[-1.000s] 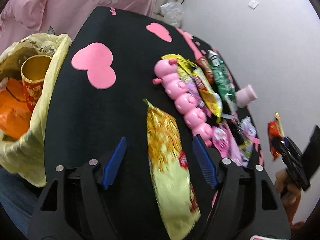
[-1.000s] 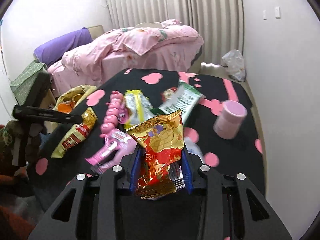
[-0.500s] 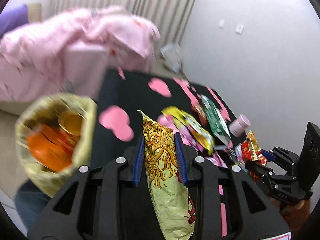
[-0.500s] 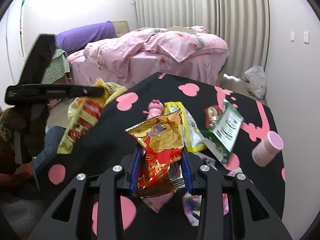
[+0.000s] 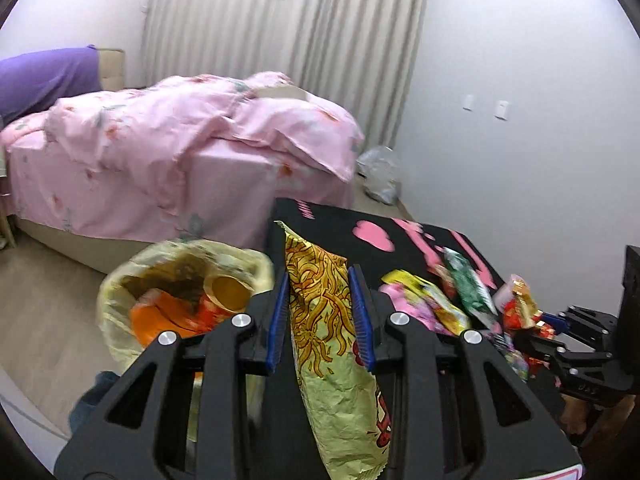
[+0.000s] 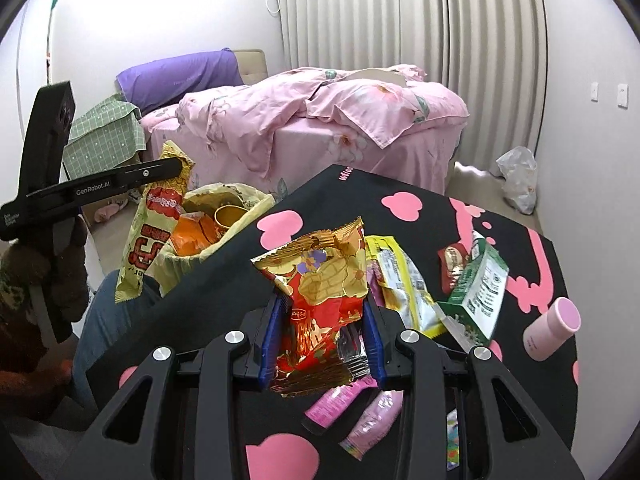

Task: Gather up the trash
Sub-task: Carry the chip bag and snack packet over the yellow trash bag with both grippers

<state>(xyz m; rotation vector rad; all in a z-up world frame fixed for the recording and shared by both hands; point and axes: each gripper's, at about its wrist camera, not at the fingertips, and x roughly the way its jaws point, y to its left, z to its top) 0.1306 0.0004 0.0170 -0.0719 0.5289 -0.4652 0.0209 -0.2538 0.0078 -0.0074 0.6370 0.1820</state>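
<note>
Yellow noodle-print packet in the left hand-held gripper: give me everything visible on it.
The yellow noodle-print packet is a long, crinkled foil-look wrapper, gold noodle pattern at one end, pale yellow with red lettering at the other. The left hand-held gripper is shut on it, blue pads pressing both sides. In the right wrist view it hangs lettered end down, in front of the yellow trash bag.

The left gripper (image 5: 322,316), open around the noodle packet (image 5: 320,308) a second ago as it lay flat on the black table (image 5: 332,220), is now clamped on it and holds it in the air beside the yellow trash bag (image 5: 120,300). The right gripper (image 6: 322,332), gripping the red snack wrapper (image 6: 320,276), is now nearer that bag.
</note>
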